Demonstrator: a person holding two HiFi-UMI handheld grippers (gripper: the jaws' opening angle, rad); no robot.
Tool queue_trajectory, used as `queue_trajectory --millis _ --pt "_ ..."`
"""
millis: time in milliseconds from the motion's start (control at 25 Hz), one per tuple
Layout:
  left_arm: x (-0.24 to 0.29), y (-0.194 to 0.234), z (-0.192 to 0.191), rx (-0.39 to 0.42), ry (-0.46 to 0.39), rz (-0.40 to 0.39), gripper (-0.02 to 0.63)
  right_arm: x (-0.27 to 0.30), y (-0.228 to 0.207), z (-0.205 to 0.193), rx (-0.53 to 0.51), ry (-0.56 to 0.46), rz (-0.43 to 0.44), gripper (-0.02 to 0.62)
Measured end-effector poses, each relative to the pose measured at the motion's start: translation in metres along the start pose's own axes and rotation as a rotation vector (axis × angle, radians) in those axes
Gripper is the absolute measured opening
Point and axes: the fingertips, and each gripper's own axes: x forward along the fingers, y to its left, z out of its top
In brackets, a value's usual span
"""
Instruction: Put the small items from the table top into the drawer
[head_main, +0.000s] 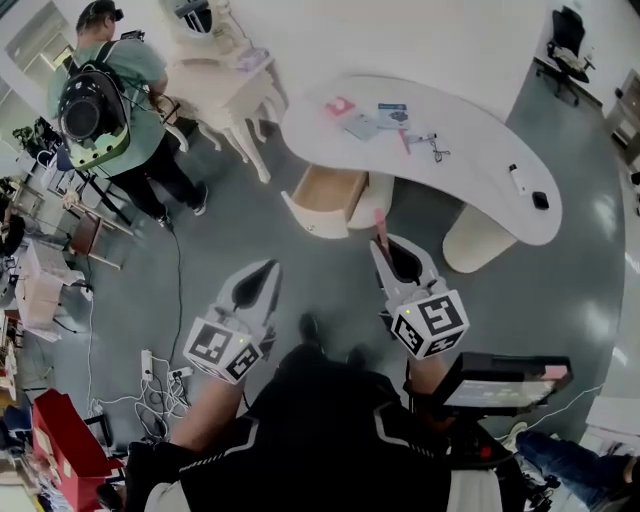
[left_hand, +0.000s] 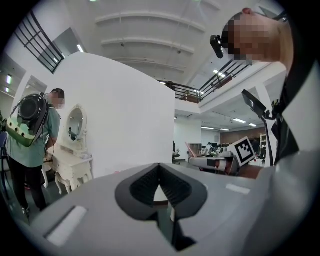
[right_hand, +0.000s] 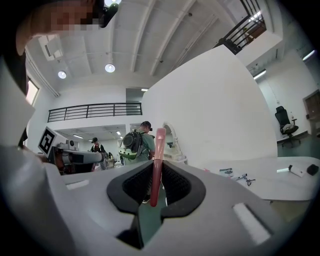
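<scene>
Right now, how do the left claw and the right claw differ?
The right claw is clamped on a thin pink stick; the left claw holds nothing. The left claw's tips meet, while the stick holds the right claw's tips slightly apart. Both point toward the white desk.

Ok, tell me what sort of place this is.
Probably an open-plan office or lab hall staged for recording: a balcony railing above, a curved white table and ornate dressing table on grey floor.
</scene>
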Motion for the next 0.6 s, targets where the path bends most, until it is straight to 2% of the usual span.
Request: queue_trajectory --millis 280,440,600 --pt "0.013 0.032 0.006 0.002 -0.036 0.012 0.0 0.037 -0.004 0.008 -0.005 0.009 0.004 0.049" --pt "0.015 0.061 0.014 -0.013 -0.073 0.065 0.0 0.058 -0.005 0.016 -0.024 0.006 -0.002 0.049" --pt "0.019 0.078 0.014 -0.028 -0.079 0.039 0.0 0.072 -0.008 0.015 -0.014 0.019 -0.021 0.049"
